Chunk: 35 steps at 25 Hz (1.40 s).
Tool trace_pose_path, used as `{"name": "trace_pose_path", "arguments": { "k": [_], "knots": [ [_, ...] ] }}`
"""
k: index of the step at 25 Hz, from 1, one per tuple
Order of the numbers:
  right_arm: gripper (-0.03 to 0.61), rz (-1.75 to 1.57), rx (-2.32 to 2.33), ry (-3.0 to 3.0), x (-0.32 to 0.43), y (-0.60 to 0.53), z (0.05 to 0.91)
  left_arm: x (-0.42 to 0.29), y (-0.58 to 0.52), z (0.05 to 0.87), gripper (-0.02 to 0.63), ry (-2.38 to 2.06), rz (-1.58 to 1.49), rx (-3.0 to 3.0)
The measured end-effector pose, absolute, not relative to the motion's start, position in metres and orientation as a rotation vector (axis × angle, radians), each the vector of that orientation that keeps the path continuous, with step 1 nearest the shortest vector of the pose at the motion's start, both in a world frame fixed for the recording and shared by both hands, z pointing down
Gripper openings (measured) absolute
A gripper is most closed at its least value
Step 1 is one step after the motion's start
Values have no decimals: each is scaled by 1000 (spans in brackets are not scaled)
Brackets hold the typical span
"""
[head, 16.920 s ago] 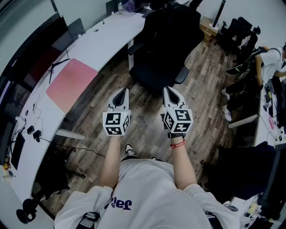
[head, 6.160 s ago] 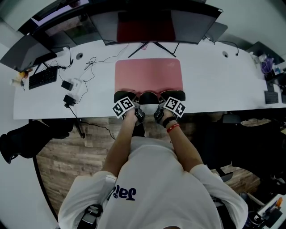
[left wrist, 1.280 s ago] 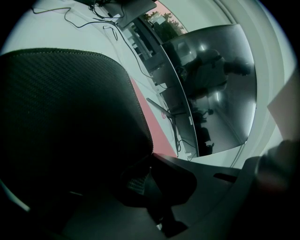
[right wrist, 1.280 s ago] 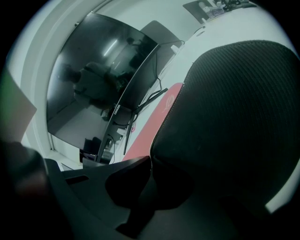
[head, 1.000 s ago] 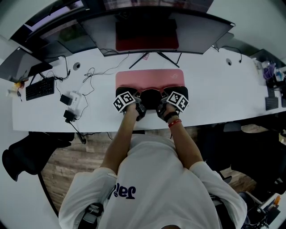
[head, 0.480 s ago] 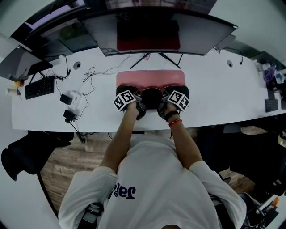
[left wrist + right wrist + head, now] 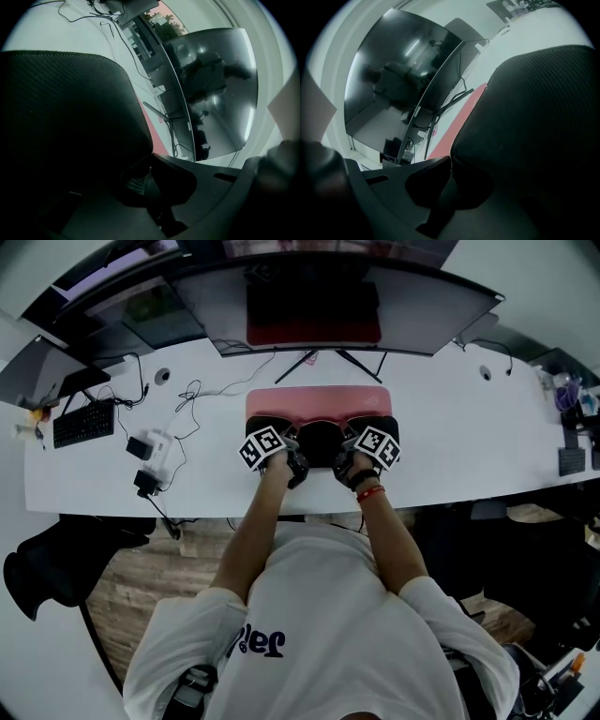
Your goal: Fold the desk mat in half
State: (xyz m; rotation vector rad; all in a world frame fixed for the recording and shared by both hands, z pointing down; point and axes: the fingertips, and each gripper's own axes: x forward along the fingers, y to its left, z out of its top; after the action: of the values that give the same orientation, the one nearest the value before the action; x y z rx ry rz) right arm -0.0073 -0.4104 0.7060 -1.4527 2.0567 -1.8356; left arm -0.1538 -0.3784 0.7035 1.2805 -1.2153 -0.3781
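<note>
while clamped on the desk mat (image 7: 317, 399) at its raised edge, left gripper (image 7: 150, 164) and right gripper (image 7: 450, 161) abreast

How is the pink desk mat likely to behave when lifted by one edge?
Probably floppy: the desk mat curls over, dark underside up, where the left gripper and right gripper pinch it. Likely light: two edge pinches carry it. Its textured underside may resist sliding.

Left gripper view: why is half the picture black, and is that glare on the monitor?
Left gripper view: the lifted pink desk mat, black woven underside up close, fills that half; the curved black monitor mirrors bright lights. Right gripper view: the same. Head view: fisheye bends the white desk.
</note>
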Motion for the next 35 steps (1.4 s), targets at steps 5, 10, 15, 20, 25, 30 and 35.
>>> {"name": "trace_pose_path", "arguments": {
  "k": [5, 10, 15, 20, 25, 30, 35],
  "knots": [
    [31, -1824, -1445, 2061, -9, -418, 705, -156, -386, 702, 31, -1215, -384, 1299],
    [31, -1814, -1437, 2059, -10, -425, 706, -157, -393, 701, 31, -1218, -387, 1318],
    [31, -1802, -1440, 2063, -12, -430, 705, -158, -397, 698, 31, -1213, -393, 1326],
    [31, -1793, -1436, 2064, -13, -435, 706, -160, -403, 699, 31, -1211, -396, 1331],
    [31, -1794, -1434, 2065, -15, -439, 706, -162, -407, 701, 31, -1203, -403, 1330],
    [31, -1794, -1432, 2063, -15, -444, 706, -162, -412, 701, 31, -1199, -406, 1334],
    [31, -1790, -1428, 2073, -18, -449, 705, -165, -416, 701, 31, -1197, -419, 1330]
  ]
}}
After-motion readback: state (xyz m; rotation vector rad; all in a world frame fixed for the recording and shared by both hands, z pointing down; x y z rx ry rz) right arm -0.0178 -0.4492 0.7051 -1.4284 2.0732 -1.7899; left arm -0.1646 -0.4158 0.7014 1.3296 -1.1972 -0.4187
